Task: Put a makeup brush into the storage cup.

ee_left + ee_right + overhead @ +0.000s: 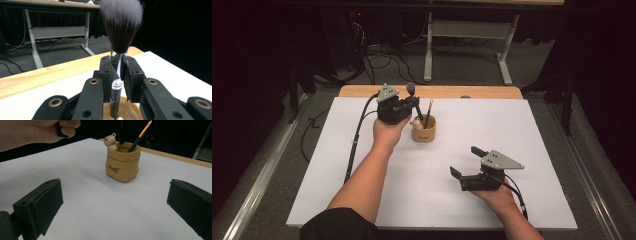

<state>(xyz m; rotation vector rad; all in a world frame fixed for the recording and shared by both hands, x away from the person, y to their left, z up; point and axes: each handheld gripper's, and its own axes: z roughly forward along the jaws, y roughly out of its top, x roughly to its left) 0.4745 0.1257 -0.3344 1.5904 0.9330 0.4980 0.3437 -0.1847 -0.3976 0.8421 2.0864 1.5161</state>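
The left tool (404,107) clamps a makeup brush (121,27) upright over the tan sack-shaped holder (424,131) near the surface's (537,150) far edge. A pencil (428,114) leans inside; the brush's lower handle is hidden there. The right tool (467,162) rests wide open near the front edge.

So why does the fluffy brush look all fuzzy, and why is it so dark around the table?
In the left gripper view the brush sits very near the camera, so its bristle tips blur. In the high view light falls on the white table while the room behind stays dark. In the right gripper view the holder looks sharp but the near jaws look soft.
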